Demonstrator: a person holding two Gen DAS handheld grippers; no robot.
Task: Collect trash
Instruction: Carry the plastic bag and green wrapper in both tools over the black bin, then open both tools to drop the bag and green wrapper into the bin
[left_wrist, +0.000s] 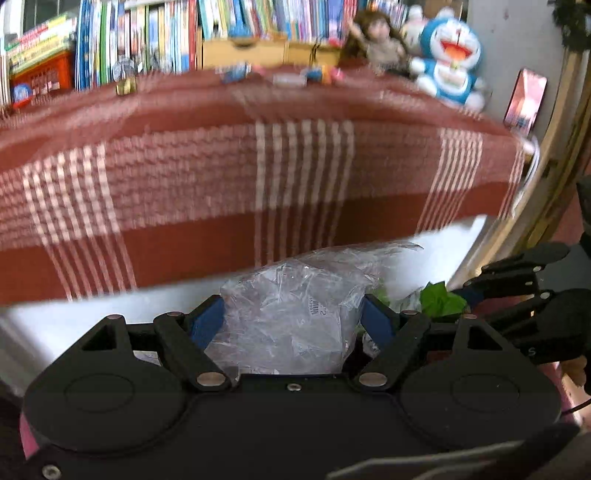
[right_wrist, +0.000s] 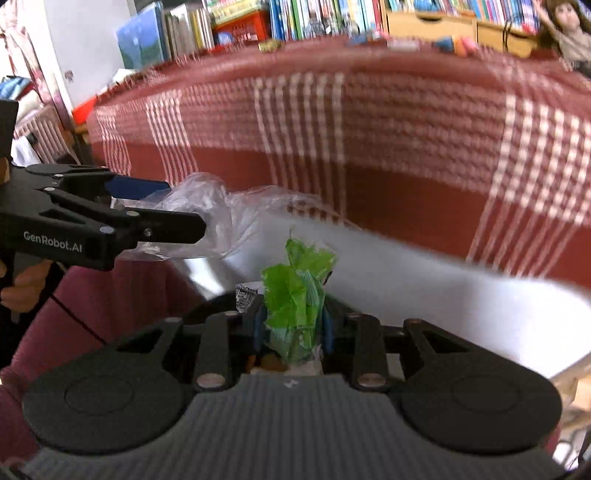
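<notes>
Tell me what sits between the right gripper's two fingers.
A crumpled green wrapper, pinched by the right gripper; the right wrist view shows it.

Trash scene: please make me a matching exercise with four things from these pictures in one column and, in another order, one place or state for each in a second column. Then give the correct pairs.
Things:
1. clear plastic wrap
2. green wrapper
3. blue cat plush toy
4. checked red cloth

Places or states:
A. sits at the far right corner of the table
B. pinched in the right gripper
C. covers the table
D. held between the pads of the left gripper

Pairs: 1-D, 2-B, 3-A, 4-C
</notes>
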